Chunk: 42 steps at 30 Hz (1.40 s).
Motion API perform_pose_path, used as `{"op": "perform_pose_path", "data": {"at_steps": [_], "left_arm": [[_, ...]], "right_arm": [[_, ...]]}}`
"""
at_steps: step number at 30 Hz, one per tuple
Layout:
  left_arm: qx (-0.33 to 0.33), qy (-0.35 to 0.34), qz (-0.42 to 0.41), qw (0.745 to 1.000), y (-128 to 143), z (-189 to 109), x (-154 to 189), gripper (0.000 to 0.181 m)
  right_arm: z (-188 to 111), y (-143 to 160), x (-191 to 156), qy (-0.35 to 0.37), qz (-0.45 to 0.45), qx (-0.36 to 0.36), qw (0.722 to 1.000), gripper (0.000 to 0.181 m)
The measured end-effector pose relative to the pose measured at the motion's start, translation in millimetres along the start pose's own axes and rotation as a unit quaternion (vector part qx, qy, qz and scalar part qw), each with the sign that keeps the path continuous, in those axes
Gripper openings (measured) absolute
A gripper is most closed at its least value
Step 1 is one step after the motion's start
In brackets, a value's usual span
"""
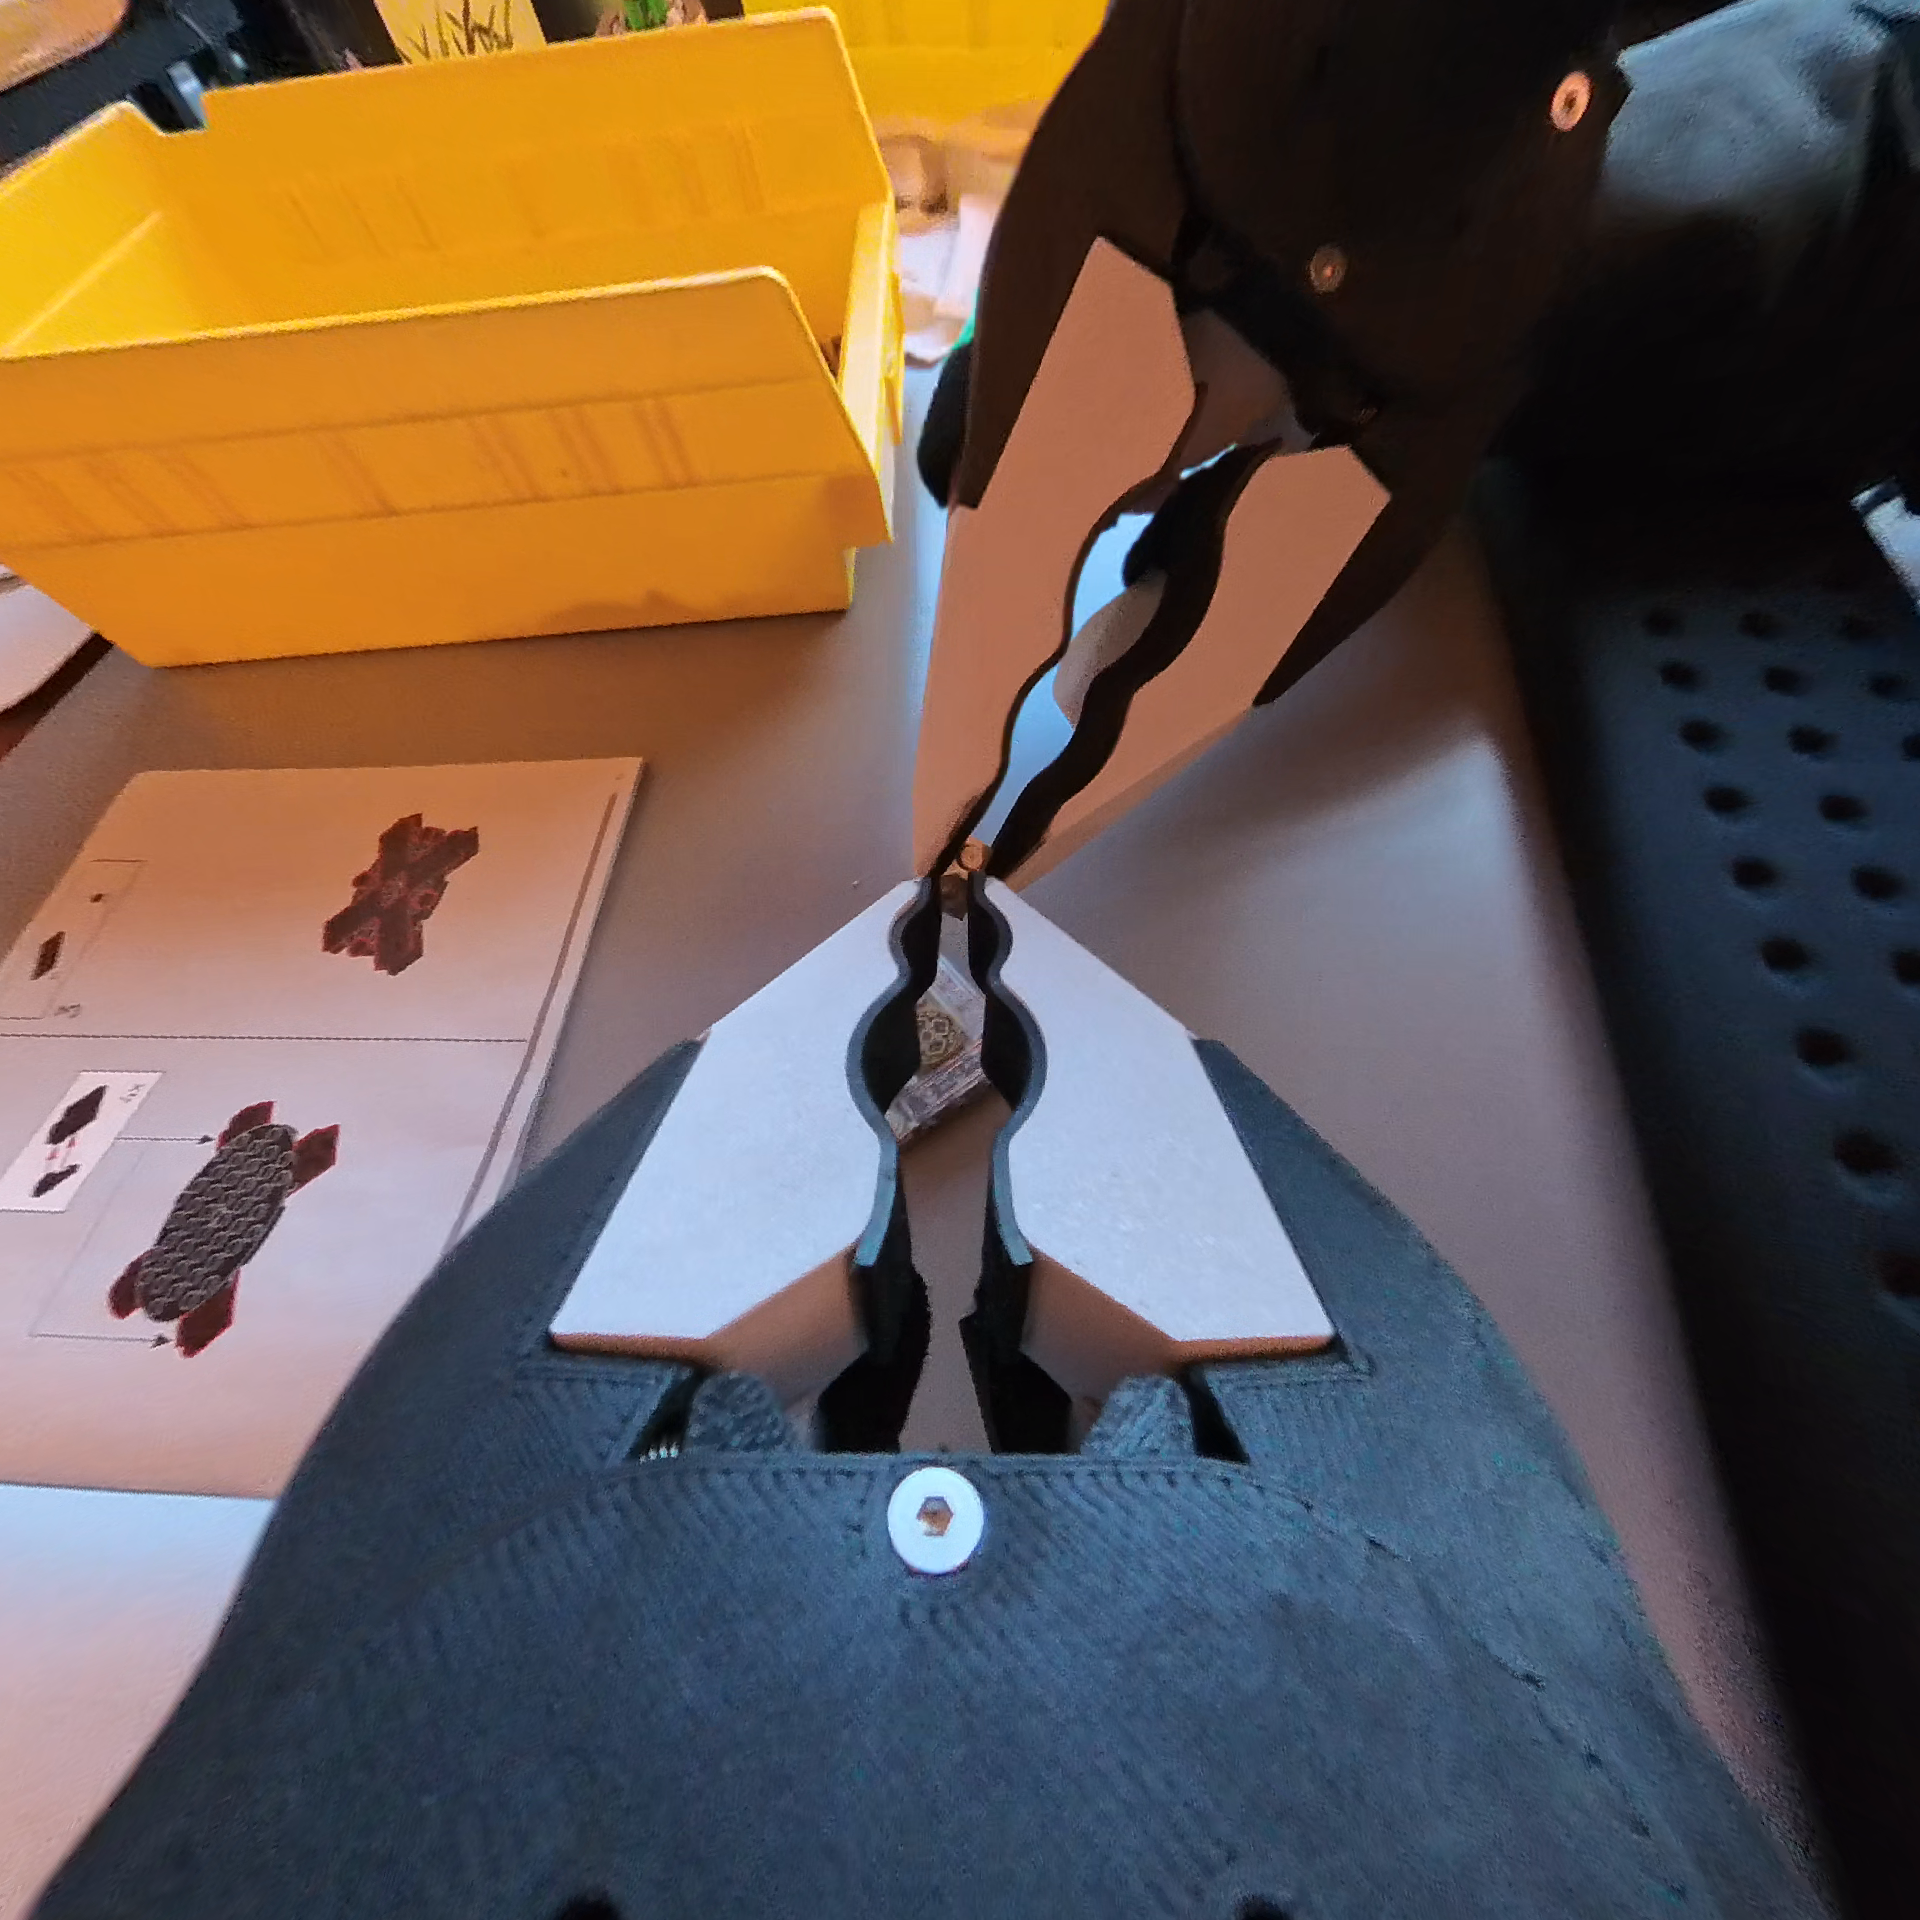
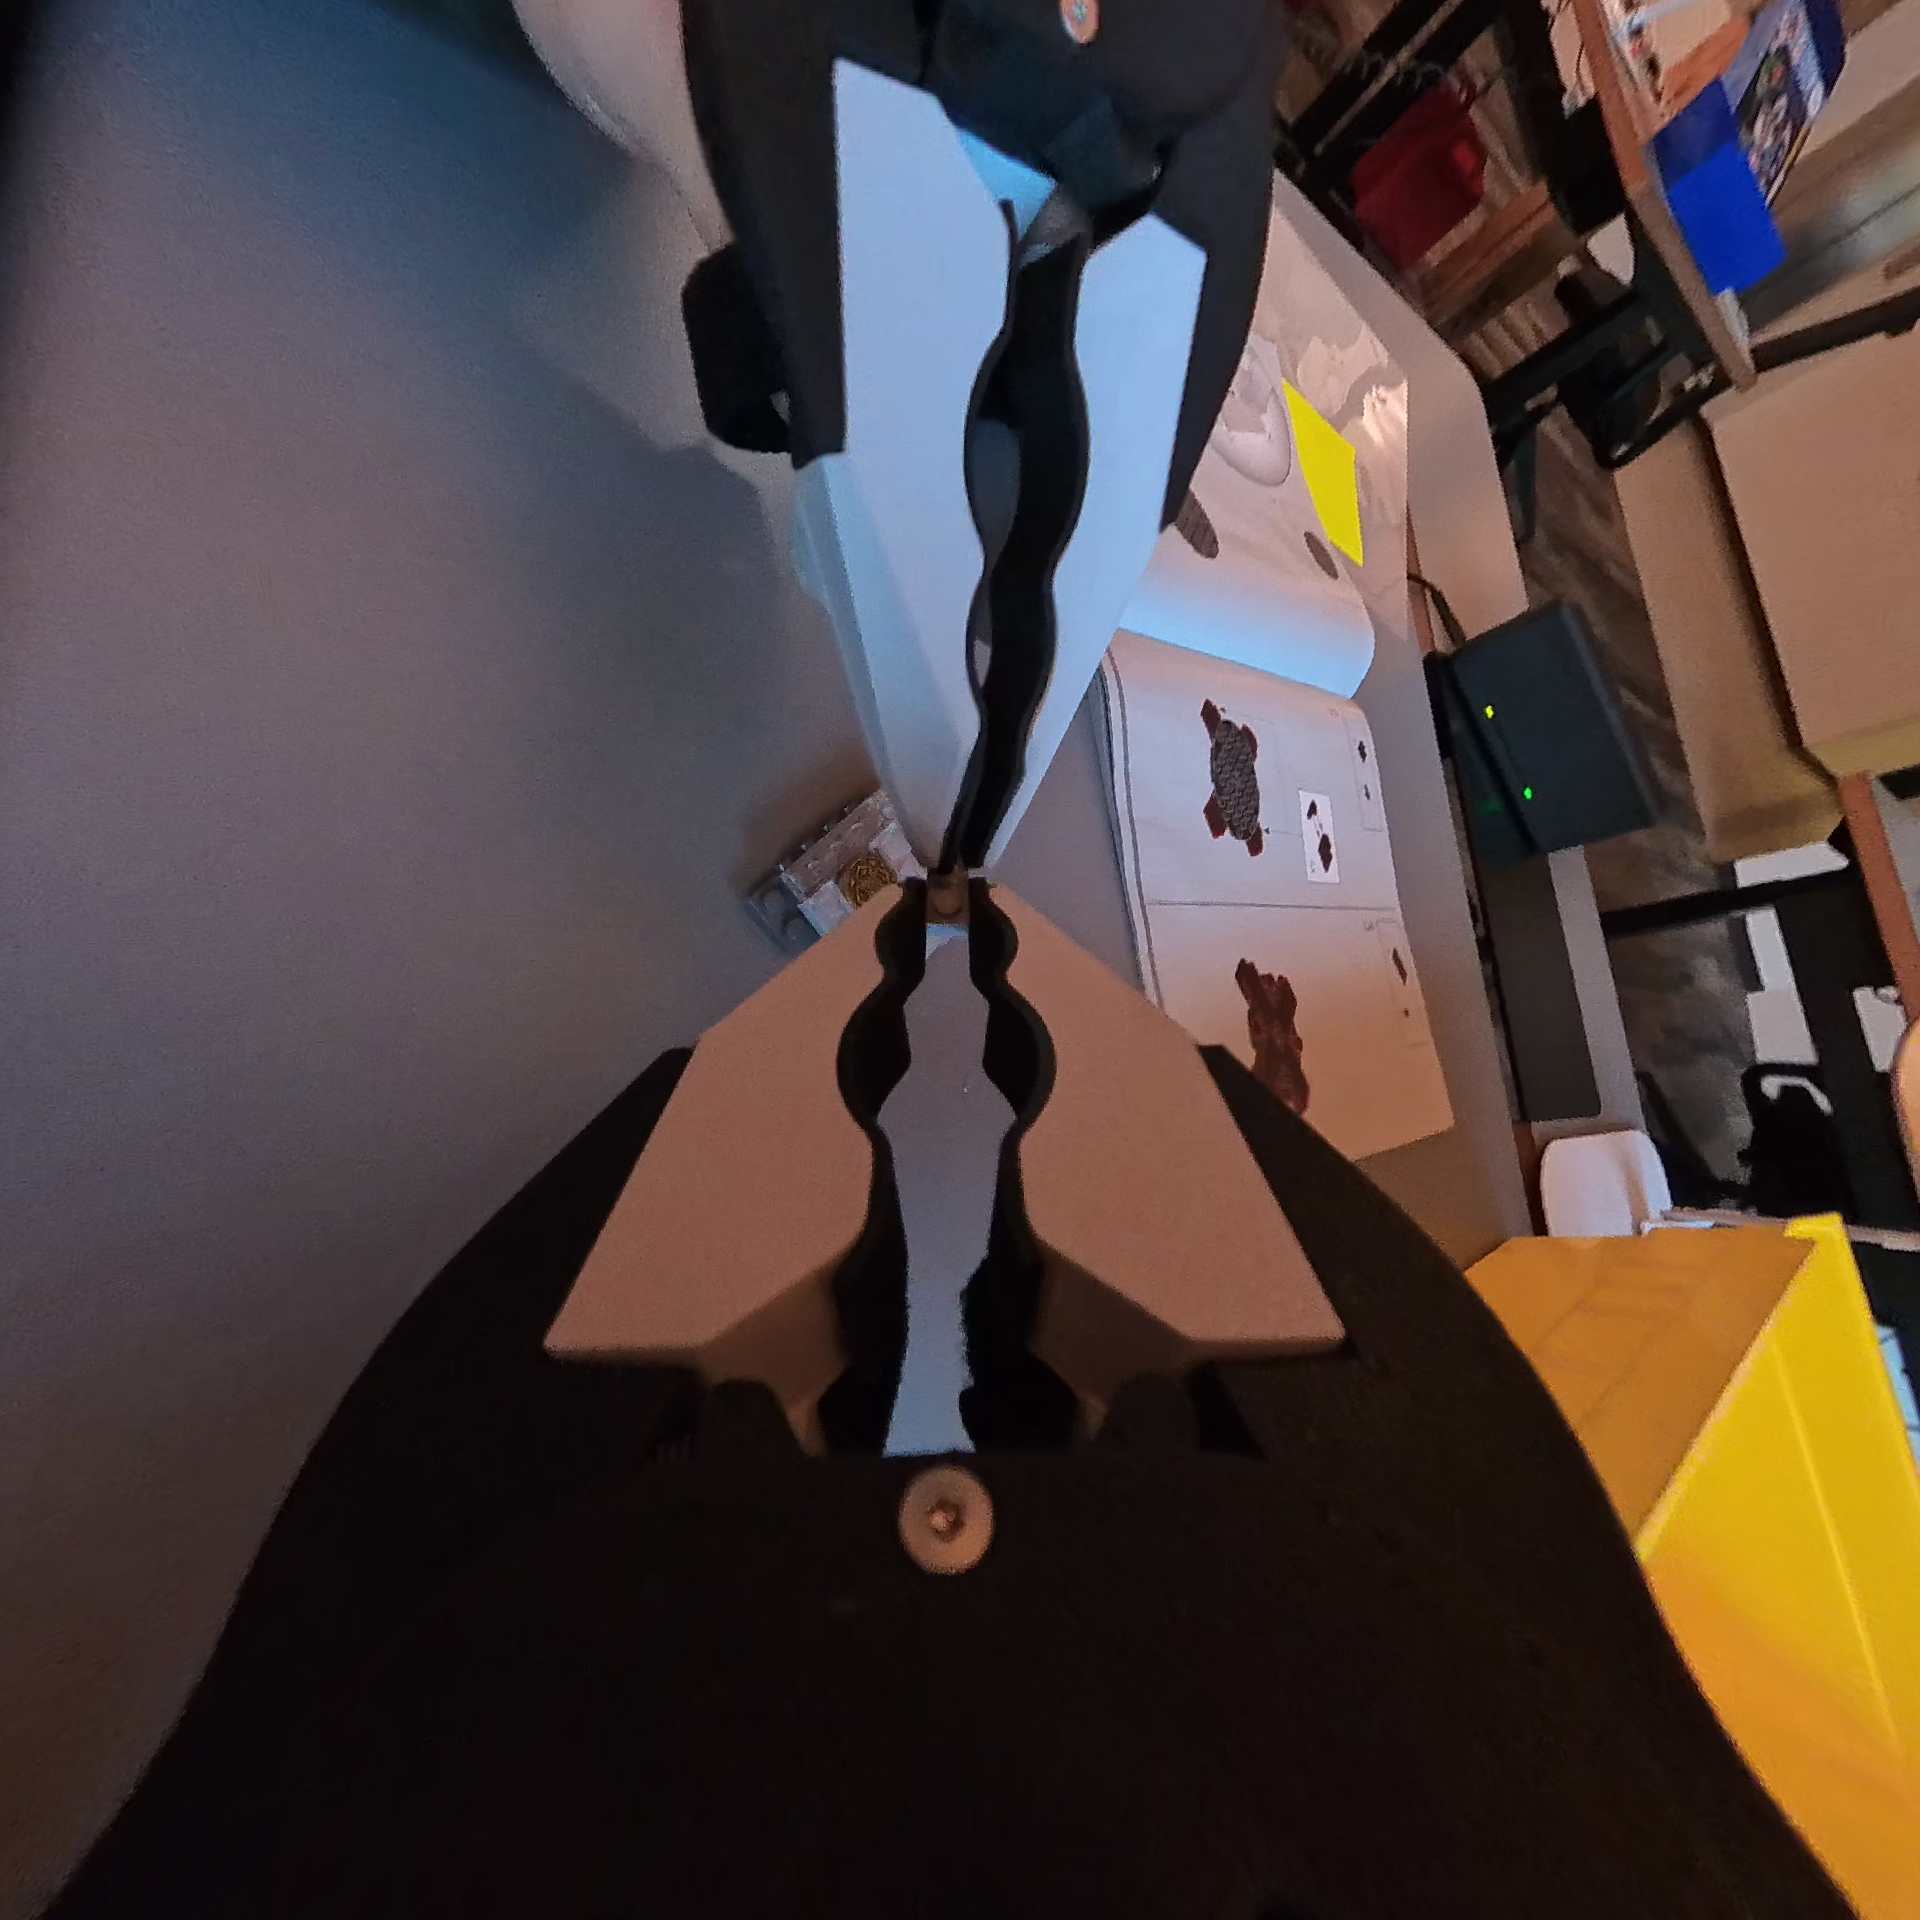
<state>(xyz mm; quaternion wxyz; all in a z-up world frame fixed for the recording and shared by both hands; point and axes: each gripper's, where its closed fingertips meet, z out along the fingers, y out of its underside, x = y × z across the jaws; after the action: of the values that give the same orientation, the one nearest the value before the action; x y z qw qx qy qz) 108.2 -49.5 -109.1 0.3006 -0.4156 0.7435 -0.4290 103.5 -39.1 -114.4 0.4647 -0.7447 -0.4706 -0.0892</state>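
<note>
left hand-held gripper (image 1: 949,891) and right hand-held gripper (image 2: 943,896) meet tip to tip, both pinched on a tiny stud (image 1: 970,858), probably rigid, slippery; brick assembly (image 2: 831,876) at ten o'clock.

Right gripper (image 2: 945,902) fingers closed on a small dark piece (image 2: 945,896), tip to tip with left gripper (image 2: 961,857) above grey table (image 2: 312,727). Transparent brick assembly (image 2: 831,883) just beside fingertips. Open instruction booklet (image 2: 1278,894) and yellow bin (image 2: 1714,1455) to the right.
</note>
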Motion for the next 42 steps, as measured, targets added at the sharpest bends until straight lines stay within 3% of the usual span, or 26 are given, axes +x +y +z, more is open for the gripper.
{"op": "perform_pose_path", "data": {"at_steps": [5,16,19,23,26,30,42], "left_arm": [[0.023,0.022,-0.018,0.999,-6.7,-4.2,3.6,0.003],[-0.022,-0.023,0.026,0.999,4.1,3.6,1.2,0.003],[0.006,-0.022,0.011,1.000,-4.9,-4.8,-2.4,0.000],[0.026,-0.017,-0.010,0.999,-10.2,-16.7,-8.7,0.000],[0.027,0.008,-0.001,1.000,-4.0,-6.4,2.9,0.000],[-0.013,-0.028,0.045,0.999,7.6,5.3,3.9,0.013],[-0.053,-0.023,0.084,0.995,18.2,10.2,9.5,0.005]], "right_arm": [[-5.4,-5.5,0.4,-0.011,0.011,0.028,1.000,0.007],[3.7,7.8,-4.3,-0.038,0.051,-0.002,0.998,0.008],[9.0,41.5,0.4,-0.020,0.029,-0.078,0.996,0.007],[4.6,19.1,0.2,-0.047,0.079,-0.015,0.996,0.007],[3.6,10.3,-8.7,-0.081,0.115,0.010,0.990,0.007],[2.9,6.3,-10.4,-0.096,0.133,0.023,0.986,0.007],[8.2,11.7,-18.9,-0.093,0.097,-0.013,0.991,0.007]]}}
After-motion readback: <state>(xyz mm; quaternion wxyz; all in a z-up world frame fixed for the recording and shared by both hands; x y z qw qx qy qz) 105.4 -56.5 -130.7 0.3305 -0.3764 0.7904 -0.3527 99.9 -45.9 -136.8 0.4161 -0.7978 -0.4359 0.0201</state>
